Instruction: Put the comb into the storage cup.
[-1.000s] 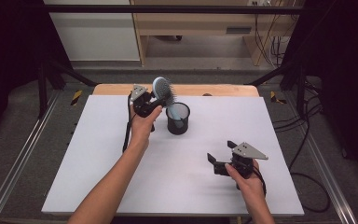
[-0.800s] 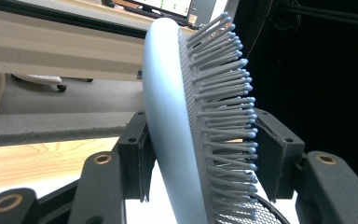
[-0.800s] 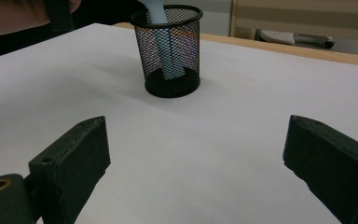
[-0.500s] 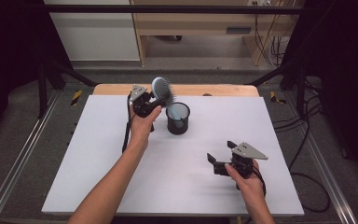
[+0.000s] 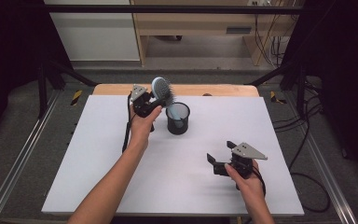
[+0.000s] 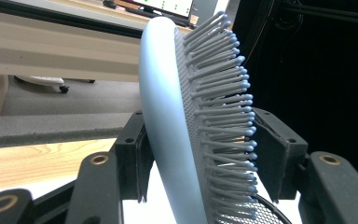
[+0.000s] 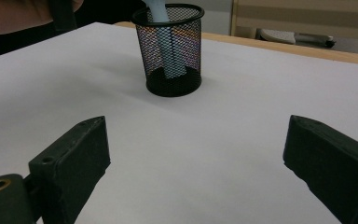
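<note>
A pale blue hairbrush (image 5: 161, 90) stands tilted with its handle down inside a black mesh cup (image 5: 177, 119) at the far middle of the white table. My left gripper (image 5: 154, 99) is shut on the brush head: in the left gripper view one jaw lies against the smooth back of the hairbrush (image 6: 165, 121) and the other meets the bristle tips. The cup (image 7: 172, 51), with the blue handle (image 7: 166, 44) inside, is in the right gripper view. My right gripper (image 5: 219, 153) rests low at the near right, open, with bare table between its jaws (image 7: 196, 140).
The white table top (image 5: 121, 163) has a wooden strip (image 5: 223, 89) along its far edge. Metal rails run down both sides of the table. Cables (image 5: 307, 140) lie on the floor at the right. A wooden desk stands beyond the table.
</note>
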